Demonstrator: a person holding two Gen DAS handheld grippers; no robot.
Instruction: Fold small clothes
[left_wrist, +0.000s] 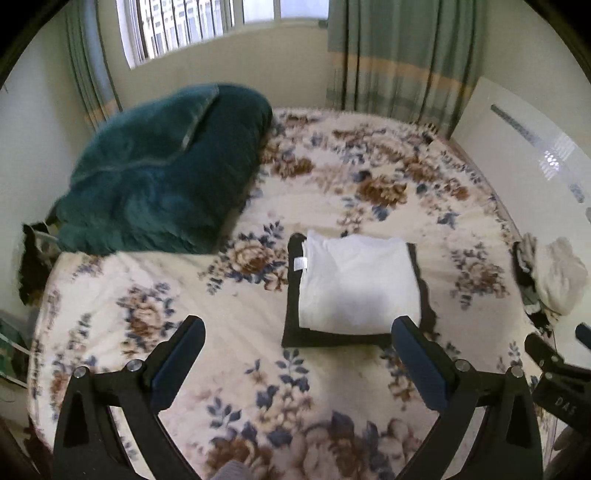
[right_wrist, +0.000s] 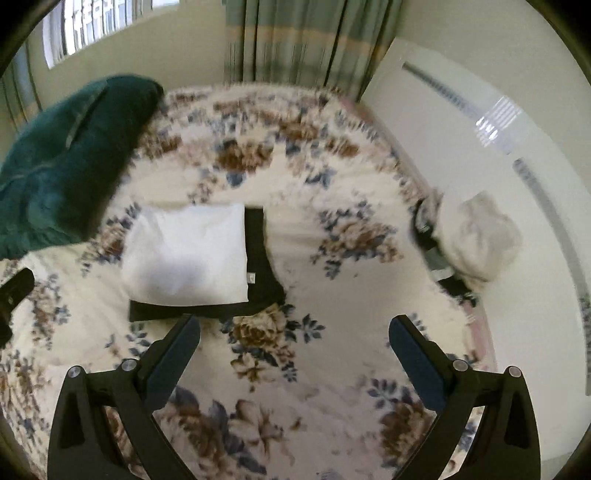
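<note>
My left tongs (left_wrist: 297, 334) are spread wide and hold nothing, hanging above the floral blanket (left_wrist: 221, 302) of the bed. My right tongs (right_wrist: 295, 332) are just as wide apart and just as empty, over the same blanket. At the right edge of the left wrist view I can see part of the right tool's body, and the raised letters on it read "DAS" (the rest runs out of view).

Just ahead of the left tongs lies a folded white garment (left_wrist: 358, 284), stacked squarely on a folded black garment (left_wrist: 291, 332) whose edges show around it. A small white label (left_wrist: 300, 263) sits near the white garment's left edge; its print is too small to read. From the right wrist the same stack lies ahead and to the left, the white piece (right_wrist: 188, 254) on the black (right_wrist: 262, 266).

Farther out, a pile of unfolded clothes (left_wrist: 554, 277) rests at the bed's right edge, well apart from the stack. A dark green blanket (left_wrist: 159, 177) is heaped at the far left, with striped curtains (left_wrist: 399, 55) behind.
</note>
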